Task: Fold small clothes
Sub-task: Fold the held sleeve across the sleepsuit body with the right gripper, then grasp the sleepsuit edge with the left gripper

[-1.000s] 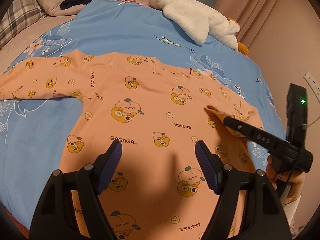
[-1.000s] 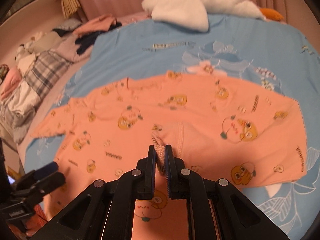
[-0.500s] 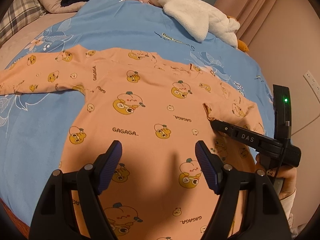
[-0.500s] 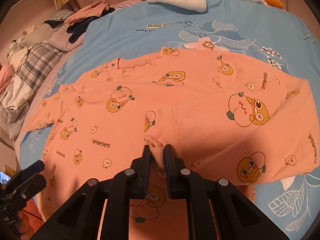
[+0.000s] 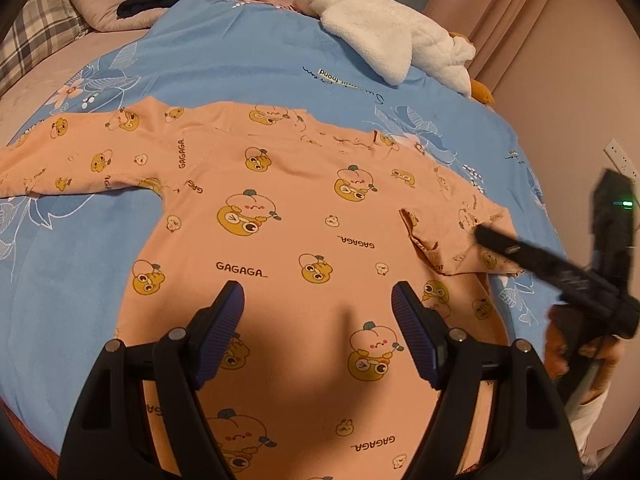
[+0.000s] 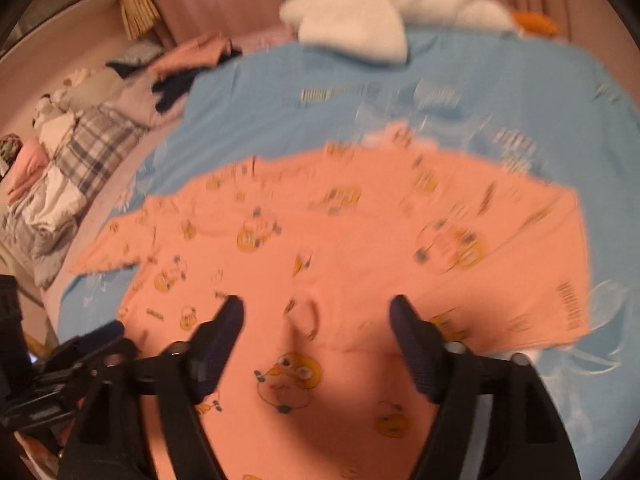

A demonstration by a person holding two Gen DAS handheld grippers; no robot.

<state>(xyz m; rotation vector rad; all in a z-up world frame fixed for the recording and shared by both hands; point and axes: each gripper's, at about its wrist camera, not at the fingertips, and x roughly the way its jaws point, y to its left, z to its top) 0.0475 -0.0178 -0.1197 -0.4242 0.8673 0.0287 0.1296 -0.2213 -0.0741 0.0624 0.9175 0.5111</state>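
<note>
Right tongs [image 6: 318, 312] have just sprung apart, apparently off the folded sleeve [image 5: 448, 236]; left tongs [image 5: 318, 300] gape empty over the shirt [image 5: 280, 240].

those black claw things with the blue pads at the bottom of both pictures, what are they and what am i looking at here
They are two hand-held grippers, each carried by a person, each with a camera looking along its two fingers. One picture comes from the left gripper, the other, blurred, from the right gripper, which also shows from the side in the left view.

Spread on the blue floral bedsheet lies a peach long-sleeved top with cartoon prints. One sleeve is already folded in over the body. A white fluffy garment lies at the far edge.

Nothing is held: both grippers are open. The right one's jaws have just been opening, with the sleeve cuff lying loose below them.
</note>
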